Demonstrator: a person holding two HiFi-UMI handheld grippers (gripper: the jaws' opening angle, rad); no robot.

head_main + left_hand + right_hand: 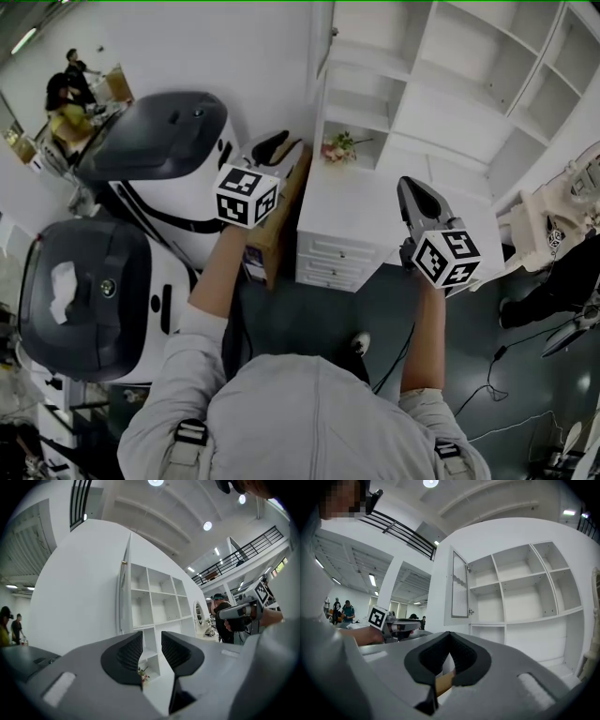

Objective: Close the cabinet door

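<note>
Left gripper point(152, 644), jaws apart, faces white cabinet point(159, 606)

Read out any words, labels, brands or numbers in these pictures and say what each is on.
No readable text anywhere.
Marker cubes: only black-and-white square patterns, no letters.
Round badge on the dark lid: too small to read.

Right gripper point(449, 635): its 2 jaws meet at the tips, nothing between them. Cabinet door point(460, 585) stands open at the left edge of white shelving point(525, 595). Left gripper point(404, 626) visible at left.
</note>
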